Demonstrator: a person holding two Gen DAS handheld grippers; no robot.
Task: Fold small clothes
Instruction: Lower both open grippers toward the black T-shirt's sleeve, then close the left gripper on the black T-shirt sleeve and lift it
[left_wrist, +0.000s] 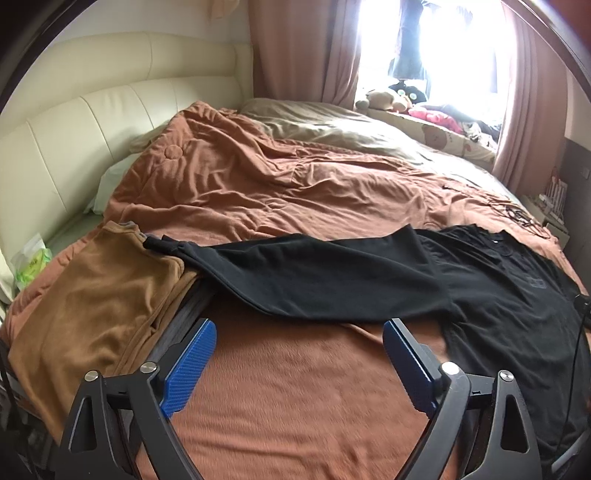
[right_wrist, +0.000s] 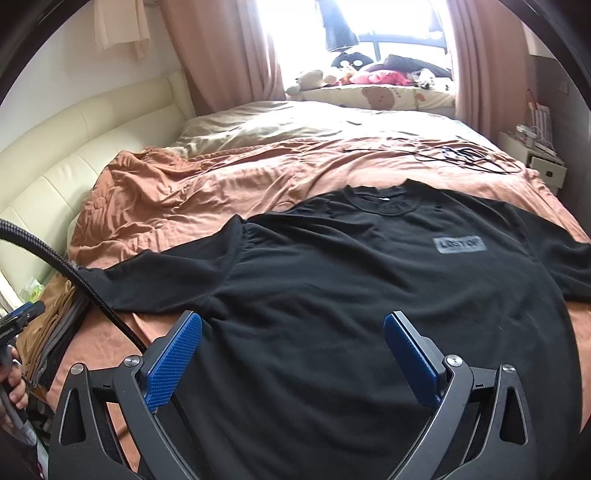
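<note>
Left gripper: your left gripper (left_wrist: 299, 332) hangs over the bed with its blue pads spread wide and nothing between them; below the gap lies bare orange cover.
Right gripper: your right gripper (right_wrist: 291, 328) is likewise spread, empty, and sits above the lower body of the black T-shirt (right_wrist: 351, 295) without pinching the cloth.
Black T-shirt: it lies flat and face up on the orange duvet (right_wrist: 221, 184), neck toward the window, a grey printed patch (right_wrist: 458, 244) on its chest. In the left wrist view one sleeve (left_wrist: 314, 273) stretches out to the left, and its cuff end lies on the edge of the tan garment.
Tan garment: a folded tan piece (left_wrist: 99, 295) rests at the left side of the bed, on top of a small stack of darker folded clothes (left_wrist: 192, 306) whose edges show beside it.
Bed: a cream padded headboard (left_wrist: 74, 122) runs along the left; the duvet is rumpled, with a beige sheet (left_wrist: 332, 129) beyond it.
Cables: thin black cables (right_wrist: 461, 155) lie on the duvet past the shirt's collar.
Your left hand: in the right wrist view it (right_wrist: 14, 384) shows at the left edge, with a braided black cable (right_wrist: 74, 273) arcing across the shirt's sleeve.
Window sill: soft toys (right_wrist: 332, 74) sit there between pink curtains (right_wrist: 229, 55).
</note>
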